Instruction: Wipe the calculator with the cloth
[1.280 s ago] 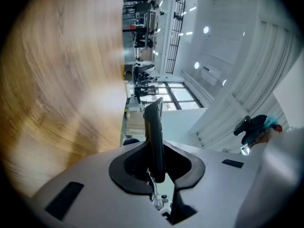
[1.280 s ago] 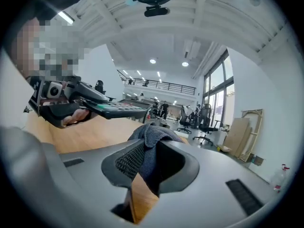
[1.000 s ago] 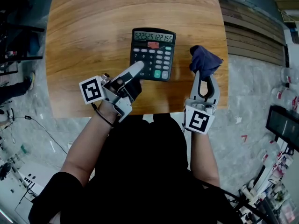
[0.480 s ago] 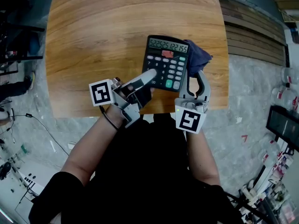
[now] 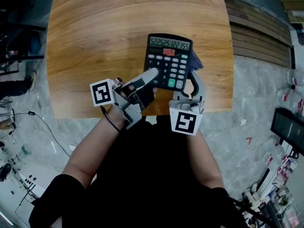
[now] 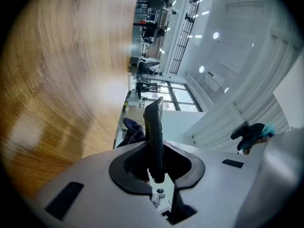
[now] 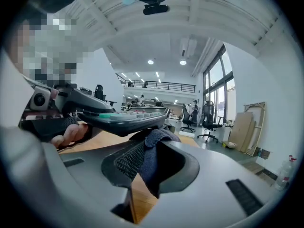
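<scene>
Showing calculator (image 5: 168,61) clamped by its near-left edge in left tongs (image 5: 152,74), raised off counter (image 5: 95,42), long axis pointed away; cloth (image 5: 197,63), pinched in right tongs (image 5: 193,80), tucked just beneath its right edge.

Right gripper (image 7: 154,167) clamped on a bunched dark blue cloth (image 7: 151,146). Cloth's top pressed against the underside of a black calculator (image 7: 128,120), held keys-up above the wooden tabletop (image 7: 102,139). Fingers (image 7: 71,134) beneath its left end.
</scene>
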`<state>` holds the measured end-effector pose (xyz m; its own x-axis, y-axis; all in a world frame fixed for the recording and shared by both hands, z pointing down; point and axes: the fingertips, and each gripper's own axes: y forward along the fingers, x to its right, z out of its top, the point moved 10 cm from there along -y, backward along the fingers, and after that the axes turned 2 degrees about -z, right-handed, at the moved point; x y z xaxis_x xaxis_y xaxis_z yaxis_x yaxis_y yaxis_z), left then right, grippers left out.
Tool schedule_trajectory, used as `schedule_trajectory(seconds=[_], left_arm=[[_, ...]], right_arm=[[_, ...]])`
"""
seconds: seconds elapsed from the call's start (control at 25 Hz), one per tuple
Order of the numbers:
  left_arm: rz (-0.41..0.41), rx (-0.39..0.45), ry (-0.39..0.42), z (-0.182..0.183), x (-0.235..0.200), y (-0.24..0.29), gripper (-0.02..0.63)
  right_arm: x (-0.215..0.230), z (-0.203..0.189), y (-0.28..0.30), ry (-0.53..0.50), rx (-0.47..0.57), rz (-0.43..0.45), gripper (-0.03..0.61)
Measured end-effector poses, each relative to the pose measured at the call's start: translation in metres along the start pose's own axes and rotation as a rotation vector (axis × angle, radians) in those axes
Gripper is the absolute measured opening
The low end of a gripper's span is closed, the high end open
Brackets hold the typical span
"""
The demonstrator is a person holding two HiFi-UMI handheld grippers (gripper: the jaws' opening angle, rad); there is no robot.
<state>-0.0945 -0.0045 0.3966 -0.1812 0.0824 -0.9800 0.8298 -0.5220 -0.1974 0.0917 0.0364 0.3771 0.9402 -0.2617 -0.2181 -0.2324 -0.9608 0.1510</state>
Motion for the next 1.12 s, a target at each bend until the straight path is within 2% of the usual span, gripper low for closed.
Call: schedule_trajectory(seconds=[0.24, 0.36, 0.52, 0.84, 1.12], left_arm=[[-0.010, -0.014, -0.016, 0.002, -0.001, 0.000, 0.069], [-0.008, -0.025, -0.014, 0.003, 0.000, 0.001, 0.069], [-0.002, -0.015, -0.011, 0.002, -0.001, 0.000, 0.070], [0.014, -0.007, -0.004, 0.001, -0.003, -0.002, 0.069], [0.093, 0.016, 0.053, 0.025, -0.019, -0.024, 0.069]], right_arm=[[-0.028, 0.004, 0.002, -0.047, -0.039, 0.110, 0.078], [-0.046, 0.004, -0.001, -0.059, -0.023, 0.175, 0.077], [-0.048, 0.003, -0.007, -0.063, 0.000, 0.206, 0.078], [-0.042, -0.001, -0.011, -0.049, -0.023, 0.187, 0.078], [-0.016, -0.035, -0.005, 0.002, -0.164, 0.032, 0.078]])
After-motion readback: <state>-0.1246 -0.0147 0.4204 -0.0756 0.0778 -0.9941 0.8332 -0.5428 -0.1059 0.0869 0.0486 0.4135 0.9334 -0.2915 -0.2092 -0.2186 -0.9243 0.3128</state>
